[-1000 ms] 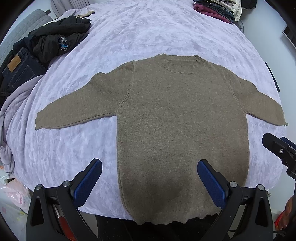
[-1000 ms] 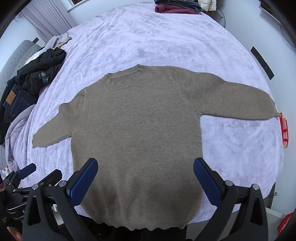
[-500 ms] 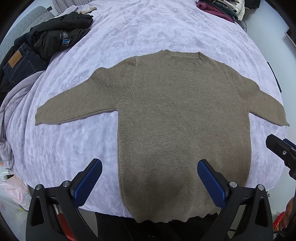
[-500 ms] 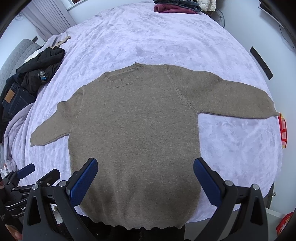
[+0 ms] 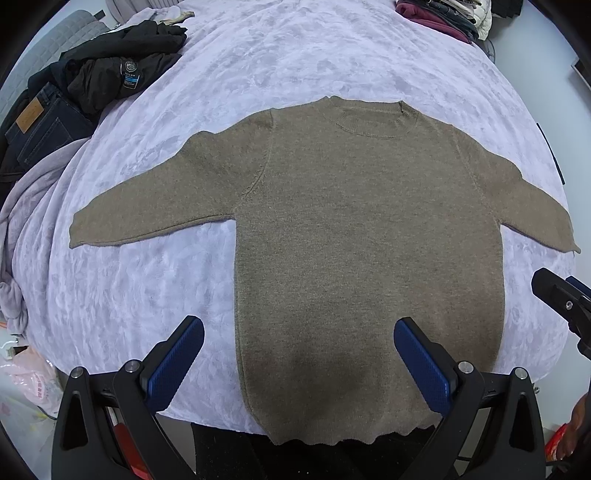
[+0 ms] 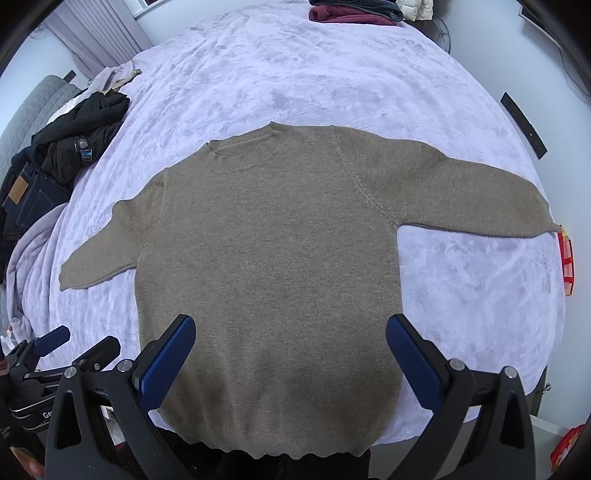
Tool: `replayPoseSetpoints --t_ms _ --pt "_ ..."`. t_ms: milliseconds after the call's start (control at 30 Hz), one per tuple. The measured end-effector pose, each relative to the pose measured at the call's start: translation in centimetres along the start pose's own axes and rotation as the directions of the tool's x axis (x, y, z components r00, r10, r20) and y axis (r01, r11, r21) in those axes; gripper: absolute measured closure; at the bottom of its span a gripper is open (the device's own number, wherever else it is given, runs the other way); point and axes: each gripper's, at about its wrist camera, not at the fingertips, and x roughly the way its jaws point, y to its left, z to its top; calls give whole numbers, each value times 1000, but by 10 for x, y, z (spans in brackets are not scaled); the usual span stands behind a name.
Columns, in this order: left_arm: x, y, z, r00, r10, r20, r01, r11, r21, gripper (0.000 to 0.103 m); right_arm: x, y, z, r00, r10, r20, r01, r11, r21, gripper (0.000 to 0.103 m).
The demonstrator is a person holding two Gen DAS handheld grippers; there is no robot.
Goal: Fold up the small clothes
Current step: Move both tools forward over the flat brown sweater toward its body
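A small brown knit sweater (image 5: 362,240) lies flat and face up on the lilac bedspread (image 5: 295,55), both sleeves spread out, its hem hanging over the near edge. It also shows in the right wrist view (image 6: 273,266). My left gripper (image 5: 299,362) is open and empty, held above the hem, its blue pads either side of the sweater's lower left part. My right gripper (image 6: 290,360) is open and empty above the lower body of the sweater. The left gripper also shows at the lower left of the right wrist view (image 6: 74,343).
A heap of black clothes and jeans (image 5: 85,88) lies at the bed's far left, also seen in the right wrist view (image 6: 62,158). Folded dark red and dark garments (image 5: 443,14) are stacked at the far edge. A pink bag (image 5: 29,384) sits on the floor at the left.
Both grippers have moved slightly forward over the sweater; it sits a little lower in both views. Jaws stay open. The sweater has not moved.
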Motion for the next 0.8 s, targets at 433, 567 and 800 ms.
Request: replayPoseSetpoints --t_ms 433,567,800 --pt "37 -6 6 1000 7 2 -7 1000 20 0 39 -1 3 999 9 -34 -9 1000 -10 0" --pt "57 -11 6 1000 9 6 -9 999 43 0 58 -1 4 999 24 -40 -24 1000 -14 0" --pt "93 -14 10 1000 24 15 -24 998 53 0 101 -5 7 997 62 -50 -62 998 2 0"
